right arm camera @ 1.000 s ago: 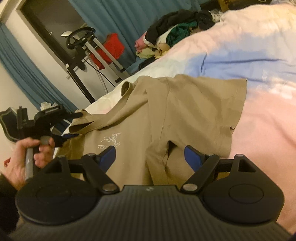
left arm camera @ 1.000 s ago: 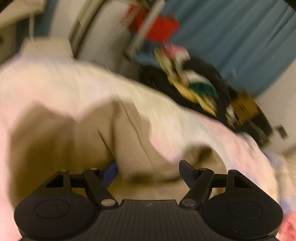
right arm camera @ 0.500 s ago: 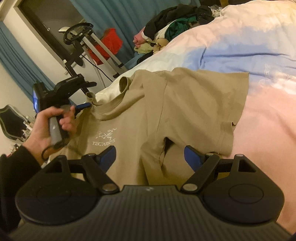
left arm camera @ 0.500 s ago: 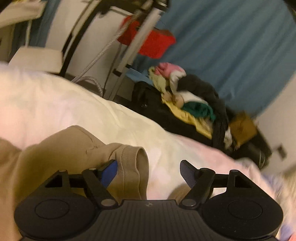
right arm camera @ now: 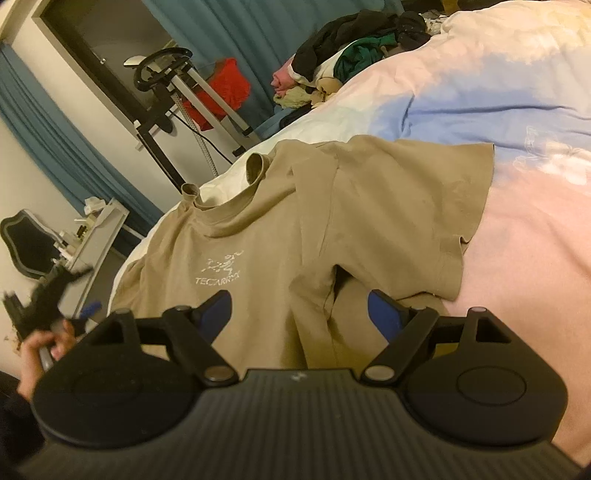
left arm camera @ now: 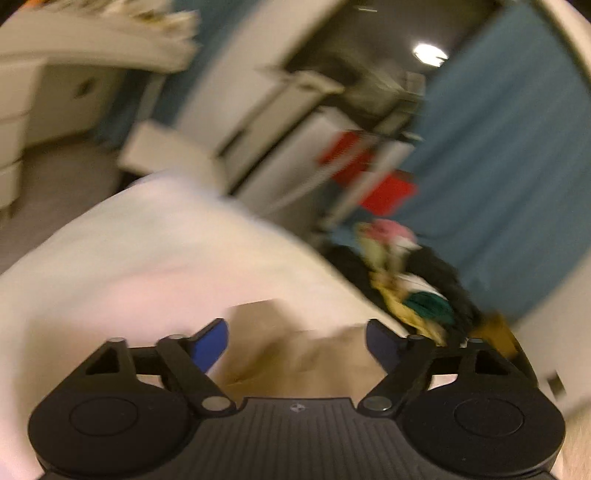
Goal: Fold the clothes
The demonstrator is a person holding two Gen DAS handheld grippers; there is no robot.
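Spreading across most of both views is the bed (right arm camera: 517, 221), its cover running from white at the left of the frame through pale blue to pink at the right. On it lies the tan T-shirt (right arm camera: 369, 206), chest up in the middle of the right wrist view, collar toward the upper left, one sleeve reaching to the right edge of the cloth, a white logo (right arm camera: 221, 271) printed left of centre. A fold of the body cloth bunches up at the lower middle, just ahead of my right tongs (right arm camera: 299, 310), which are spread wide with nothing between the blue pads (right arm camera: 218, 308). Beyond the bed, at the top of the frame, a heap of clothes (right arm camera: 351, 59) sits against a blue curtain (right arm camera: 236, 26), with a metal stand (right arm camera: 184, 92) and something red (right arm camera: 221, 92) to its left. My left tongs (left arm camera: 297, 347) are also spread wide and empty (that view is heavily blurred), with a patch of the tan T-shirt (left arm camera: 295, 354) showing between the fingers. In the right wrist view my left hand (right arm camera: 40, 350) appears at the lower left edge, holding that tool off the side of the bed.
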